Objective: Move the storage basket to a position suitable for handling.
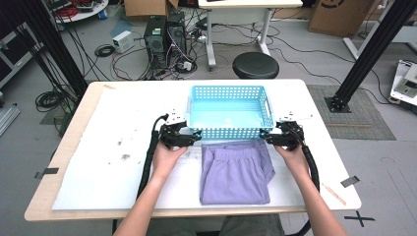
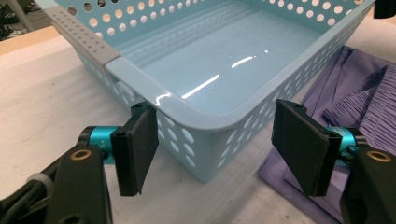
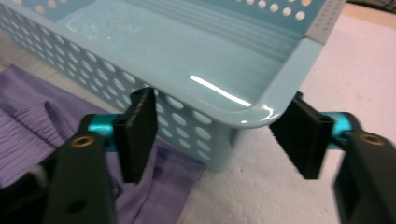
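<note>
An empty light-blue perforated basket stands at the middle of the table, past a folded purple pair of shorts that lies flat in front of it. My left gripper is at the basket's near left corner. In the left gripper view my left gripper is open, its jaws straddling that corner of the basket, with the shorts at the right. My right gripper is at the near right corner. In the right gripper view my right gripper is open around that corner of the basket, beside the shorts.
A white sheet covers the wooden table. A thin wooden stick lies near the front right edge. Behind the table stand a black stool, computer towers with cables, and black frame posts.
</note>
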The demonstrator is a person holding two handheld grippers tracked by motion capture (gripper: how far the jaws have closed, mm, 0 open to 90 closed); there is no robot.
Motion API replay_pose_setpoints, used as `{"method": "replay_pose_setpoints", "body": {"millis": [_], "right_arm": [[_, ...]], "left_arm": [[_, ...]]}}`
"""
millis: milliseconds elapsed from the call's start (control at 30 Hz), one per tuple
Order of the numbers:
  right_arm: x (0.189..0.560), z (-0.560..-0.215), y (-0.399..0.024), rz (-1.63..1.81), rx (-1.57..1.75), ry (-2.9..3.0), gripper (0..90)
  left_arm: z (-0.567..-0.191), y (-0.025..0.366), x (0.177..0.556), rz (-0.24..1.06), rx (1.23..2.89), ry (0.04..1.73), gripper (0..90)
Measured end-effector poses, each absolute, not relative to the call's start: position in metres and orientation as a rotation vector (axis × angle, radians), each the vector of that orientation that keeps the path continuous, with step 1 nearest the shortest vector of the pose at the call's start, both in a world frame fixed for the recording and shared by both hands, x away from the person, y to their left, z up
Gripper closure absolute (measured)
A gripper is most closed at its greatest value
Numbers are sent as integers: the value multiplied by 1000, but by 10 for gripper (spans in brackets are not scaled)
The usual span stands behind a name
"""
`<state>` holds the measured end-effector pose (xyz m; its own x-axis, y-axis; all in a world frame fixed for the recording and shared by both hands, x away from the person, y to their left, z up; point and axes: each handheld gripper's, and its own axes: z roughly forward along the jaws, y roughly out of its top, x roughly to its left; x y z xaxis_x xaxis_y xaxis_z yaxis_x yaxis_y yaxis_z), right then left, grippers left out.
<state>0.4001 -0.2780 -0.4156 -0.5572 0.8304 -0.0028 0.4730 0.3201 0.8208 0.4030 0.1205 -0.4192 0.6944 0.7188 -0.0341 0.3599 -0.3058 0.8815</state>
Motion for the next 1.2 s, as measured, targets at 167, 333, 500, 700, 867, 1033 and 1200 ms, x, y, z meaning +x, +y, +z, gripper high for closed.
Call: {"method": "replay_pose_setpoints", "body": {"millis": [167, 333, 500, 700, 867, 1033, 1200], "right_arm": [[396, -413, -282, 1142, 1153, 2144, 276], [391, -412, -290, 1151, 1159, 2112, 254], [382, -410, -299, 1169, 1168, 2079, 239], [366, -406, -308, 1182, 1161, 2051, 239], [355, -407, -315, 1171, 1123, 2016, 257], [350, -406, -322, 1176, 1115, 1962, 257], [347, -406, -327, 1168, 1111, 1933, 259]], "left_arm": [[-415, 130, 396, 501, 1890, 845, 291], [-409, 141, 383, 522, 1873, 846, 272], [-405, 156, 364, 525, 1857, 834, 269], [-401, 173, 343, 564, 1850, 815, 267], [-403, 186, 334, 543, 1812, 811, 266], [-405, 194, 332, 487, 1792, 797, 266], [-408, 204, 327, 516, 1792, 824, 252]]}}
